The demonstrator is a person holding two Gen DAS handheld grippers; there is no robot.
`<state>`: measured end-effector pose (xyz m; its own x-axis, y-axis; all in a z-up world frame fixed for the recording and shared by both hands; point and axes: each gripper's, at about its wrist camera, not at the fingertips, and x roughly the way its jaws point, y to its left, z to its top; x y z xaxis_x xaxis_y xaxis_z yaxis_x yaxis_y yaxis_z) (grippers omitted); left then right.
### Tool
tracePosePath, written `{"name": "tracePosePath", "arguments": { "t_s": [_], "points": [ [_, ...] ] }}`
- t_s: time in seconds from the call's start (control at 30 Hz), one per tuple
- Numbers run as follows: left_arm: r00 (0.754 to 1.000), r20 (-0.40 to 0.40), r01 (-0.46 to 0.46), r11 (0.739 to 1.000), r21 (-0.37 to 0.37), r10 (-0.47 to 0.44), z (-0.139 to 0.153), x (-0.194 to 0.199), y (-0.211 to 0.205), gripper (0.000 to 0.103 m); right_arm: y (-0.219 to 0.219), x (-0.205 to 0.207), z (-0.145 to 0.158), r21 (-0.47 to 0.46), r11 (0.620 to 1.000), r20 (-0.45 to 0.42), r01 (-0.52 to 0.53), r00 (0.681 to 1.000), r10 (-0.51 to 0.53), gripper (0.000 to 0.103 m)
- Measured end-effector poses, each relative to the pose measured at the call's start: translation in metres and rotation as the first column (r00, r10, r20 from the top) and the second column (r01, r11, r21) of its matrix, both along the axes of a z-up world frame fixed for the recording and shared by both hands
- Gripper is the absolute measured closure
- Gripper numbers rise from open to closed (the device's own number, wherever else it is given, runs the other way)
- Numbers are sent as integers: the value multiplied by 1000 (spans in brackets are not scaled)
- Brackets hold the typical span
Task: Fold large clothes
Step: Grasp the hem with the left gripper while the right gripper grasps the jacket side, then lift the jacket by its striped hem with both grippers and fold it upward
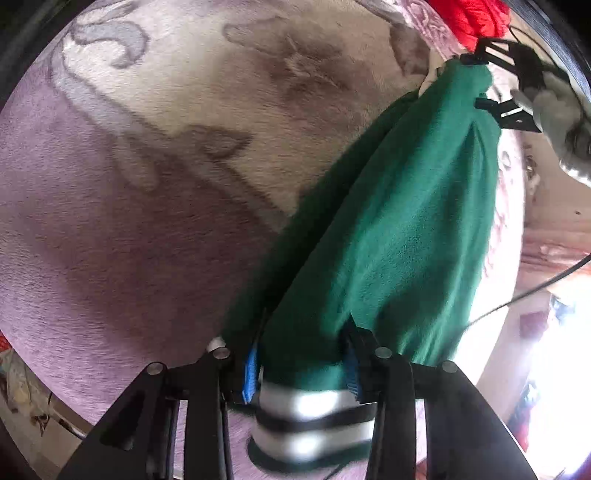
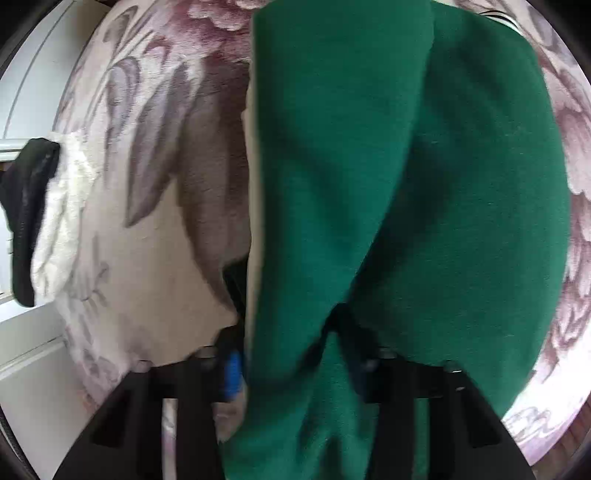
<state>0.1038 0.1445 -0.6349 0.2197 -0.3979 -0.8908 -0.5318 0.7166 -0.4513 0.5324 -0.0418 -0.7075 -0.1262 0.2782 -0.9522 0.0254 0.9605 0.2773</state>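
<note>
A green fleece garment with a black-and-white striped cuff hangs stretched in the air between my two grippers, above a floral plush blanket. My left gripper is shut on the garment just above the cuff. My right gripper shows at the upper right of the left wrist view, shut on the garment's far end. In the right wrist view the garment fills the middle and covers my right gripper, whose jaws are closed on the cloth.
A red cloth lies at the blanket's far edge. A white fluffy item and a black item lie at the blanket's left edge. A white cabinet stands beyond.
</note>
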Motion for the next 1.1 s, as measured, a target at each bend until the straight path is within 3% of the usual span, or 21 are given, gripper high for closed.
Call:
{"name": "tracePosePath", "arguments": {
  "t_s": [0.1, 0.2, 0.3, 0.37, 0.47, 0.5, 0.53, 0.57, 0.63, 0.67, 0.7, 0.77, 0.83, 0.93, 1.03, 1.1],
  "points": [
    [1000, 10, 16, 1000, 20, -17, 11, -19, 11, 40, -13, -14, 13, 110, 993, -47, -39, 998, 44, 45],
    [1000, -13, -7, 1000, 19, 7, 15, -36, 18, 42, -46, -48, 34, 178, 983, -45, -52, 997, 61, 38],
    [1000, -2, -27, 1000, -16, 27, 17, -35, 18, 42, -97, -100, 48, 173, 982, -11, -79, 997, 82, 37],
    [1000, 2, -19, 999, -42, 19, 14, -28, 10, 42, -135, -147, 41, 118, 990, -18, -71, 997, 73, 37],
    [1000, -15, 21, 1000, 18, -21, 7, -14, -7, 43, -184, -217, 8, 89, 996, -115, 0, 993, 11, 37],
    [999, -30, 28, 998, 51, -27, 6, -10, -12, 44, -200, -246, -10, 92, 995, -182, 39, 983, -21, 37],
    [999, -34, 31, 995, 91, -28, 4, -8, -18, 52, -210, -268, -25, 97, 993, -239, 67, 970, -42, 37],
    [999, -24, 31, 995, 97, -29, 5, -7, -19, 72, -222, -298, -45, 108, 988, -301, 114, 951, -77, 37],
    [999, -21, 32, 989, 144, -30, 10, -7, -24, 76, -230, -335, -69, 139, 976, -352, 168, 930, -110, 38],
    [999, -19, 37, 987, 159, -35, 14, -6, -27, 80, -230, -347, -76, 179, 964, -353, 197, 927, -124, 43],
    [999, -15, 43, 983, 177, -41, 19, -7, -31, 82, -230, -355, -78, 212, 951, -343, 226, 928, -144, 71],
    [998, -5, 61, 975, 212, -61, 32, -11, -36, 84, -229, -365, -70, 181, 952, -293, 246, 938, -186, 76],
    [997, 3, 80, 967, 241, -83, 45, -13, -42, 87, -232, -370, -54, 196, 937, -292, 289, 930, -225, 88],
    [987, -31, 160, 950, 269, -157, 47, -19, -50, 89, -232, -377, -37, 194, 947, -252, 256, 946, -204, 92],
    [982, -75, 185, 954, 236, -172, 31, -27, -42, 90, -234, -383, -61, 146, 960, -278, 239, 941, -192, 97],
    [984, -58, 177, 961, 211, -169, 36, -27, -34, 88, -236, -377, -68, 193, 959, -275, 209, 949, -152, 95]
  ]
}}
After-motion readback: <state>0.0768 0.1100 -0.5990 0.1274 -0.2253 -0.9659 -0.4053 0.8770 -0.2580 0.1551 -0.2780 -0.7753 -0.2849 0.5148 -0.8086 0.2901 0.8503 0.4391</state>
